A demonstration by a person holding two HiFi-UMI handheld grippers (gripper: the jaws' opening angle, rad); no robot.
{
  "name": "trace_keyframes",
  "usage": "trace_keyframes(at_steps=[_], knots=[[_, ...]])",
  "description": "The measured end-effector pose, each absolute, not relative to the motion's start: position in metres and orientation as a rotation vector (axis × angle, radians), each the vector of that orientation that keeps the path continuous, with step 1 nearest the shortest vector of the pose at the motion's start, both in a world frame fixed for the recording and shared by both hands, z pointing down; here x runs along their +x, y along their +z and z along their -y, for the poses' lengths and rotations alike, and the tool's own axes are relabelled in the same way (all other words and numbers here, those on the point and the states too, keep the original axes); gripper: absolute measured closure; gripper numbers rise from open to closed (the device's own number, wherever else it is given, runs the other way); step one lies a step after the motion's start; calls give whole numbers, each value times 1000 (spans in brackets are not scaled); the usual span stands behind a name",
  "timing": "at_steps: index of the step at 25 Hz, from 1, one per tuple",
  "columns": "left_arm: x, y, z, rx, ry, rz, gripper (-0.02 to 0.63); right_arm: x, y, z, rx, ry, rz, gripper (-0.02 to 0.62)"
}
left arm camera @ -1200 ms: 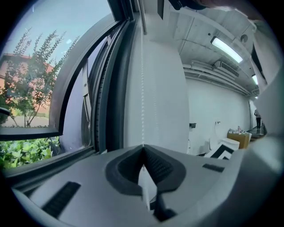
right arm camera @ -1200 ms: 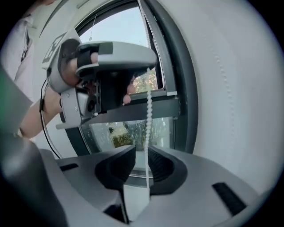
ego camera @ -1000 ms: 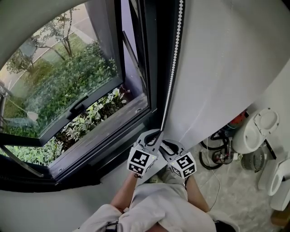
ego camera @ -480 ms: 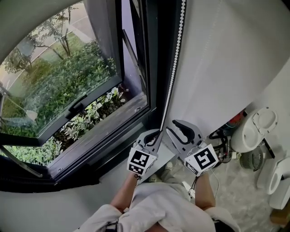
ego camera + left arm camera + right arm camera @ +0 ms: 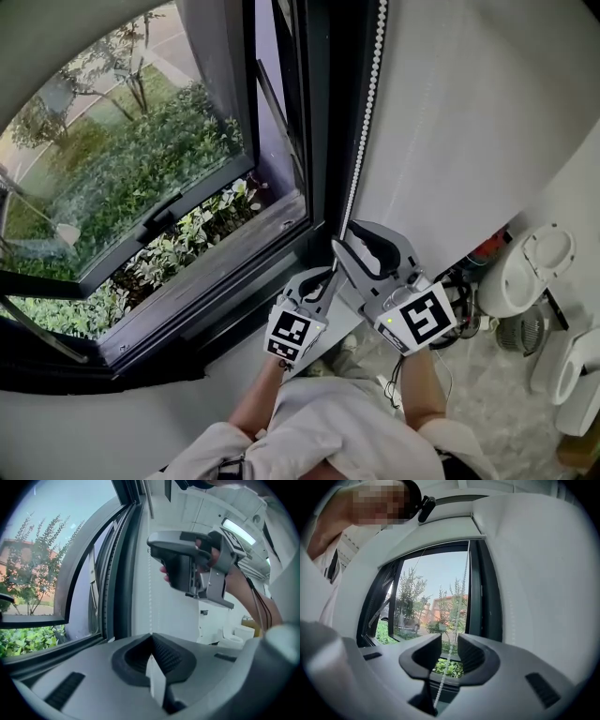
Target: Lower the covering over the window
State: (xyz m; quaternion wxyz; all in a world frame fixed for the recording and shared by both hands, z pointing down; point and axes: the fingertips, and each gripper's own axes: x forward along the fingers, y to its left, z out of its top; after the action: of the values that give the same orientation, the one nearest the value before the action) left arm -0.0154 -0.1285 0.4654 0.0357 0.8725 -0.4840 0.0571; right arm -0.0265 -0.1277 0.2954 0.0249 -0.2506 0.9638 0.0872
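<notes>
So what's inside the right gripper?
The white bead chain hangs between the right gripper's jaws, which have just been closing but stand apart, not pinching it. The gripper body hides the chain's lower end.

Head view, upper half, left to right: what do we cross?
shrubs outside → dark window frame → bead chain → white wall
</notes>
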Motion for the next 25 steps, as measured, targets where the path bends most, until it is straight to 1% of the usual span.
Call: trace_keyframes(at_steps=[2, 3, 4, 5, 6, 11, 16, 25], knots=[[-15, 467, 128, 2677, 190, 1483, 592, -29, 292, 131, -785, 268, -2967, 496], [-14, 467, 127, 2676, 192, 1483, 591, -30, 291, 132, -798, 261, -2958, 517], [-14, 467, 127, 2676, 191, 1483, 591, -29, 290, 134, -813, 247, -2947, 564], [-13, 466, 127, 2676, 188, 1484, 591, -29, 290, 135, -826, 223, -2933, 588], [-13, 465, 127, 2677, 185, 1487, 591, -28, 290, 136, -838, 198, -2917, 596], [-12, 468, 127, 2673, 181, 1502, 591, -24, 294, 140, -917, 183, -2865, 600], [-13, 490, 125, 2655, 213, 1509, 592, -27, 316, 142, -985, 212, -2901, 600], [-15, 527, 124, 2600, 240, 1501, 592, -30, 353, 146, -1012, 157, -2923, 600]])
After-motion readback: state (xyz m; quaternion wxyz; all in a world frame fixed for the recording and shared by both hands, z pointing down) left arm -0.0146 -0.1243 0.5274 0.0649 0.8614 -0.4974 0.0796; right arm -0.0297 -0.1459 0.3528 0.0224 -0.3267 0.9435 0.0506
